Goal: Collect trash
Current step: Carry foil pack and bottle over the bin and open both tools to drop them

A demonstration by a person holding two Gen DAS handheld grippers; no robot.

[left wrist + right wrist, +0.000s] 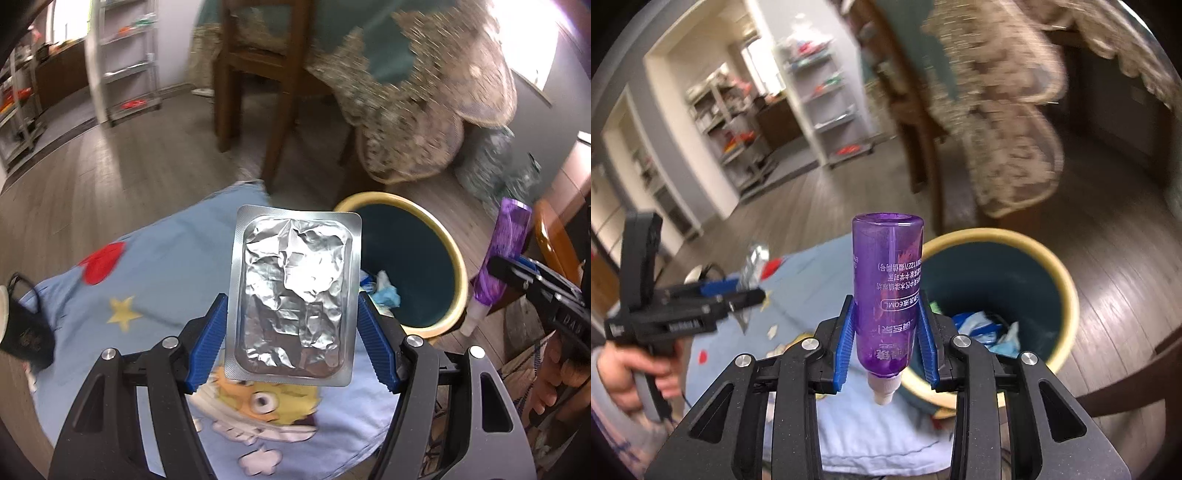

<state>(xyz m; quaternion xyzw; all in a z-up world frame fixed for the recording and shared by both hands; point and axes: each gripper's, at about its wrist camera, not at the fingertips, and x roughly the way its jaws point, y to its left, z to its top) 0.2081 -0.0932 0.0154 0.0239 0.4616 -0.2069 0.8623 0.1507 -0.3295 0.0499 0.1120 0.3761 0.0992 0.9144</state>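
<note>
My left gripper [291,314] is shut on a silver foil blister pack [293,295], held flat-on between its blue pads above the cartoon-printed blue cloth [147,295]. My right gripper [886,328] is shut on a purple plastic bottle [888,291], white nozzle pointing back toward the camera. The same bottle [498,262] shows at the right of the left wrist view. A round bin [417,266] with a cream rim and dark inside stands on the floor beyond the cloth; in the right wrist view the bin [1067,291] holds blue and white scraps [982,328].
A black face mask [26,325] lies at the cloth's left edge. Wooden chair legs [280,122] and a draped patterned tablecloth [424,110] stand behind the bin. Shelving racks [827,96] line the far wall. A hand [624,373] holds the left gripper's handle.
</note>
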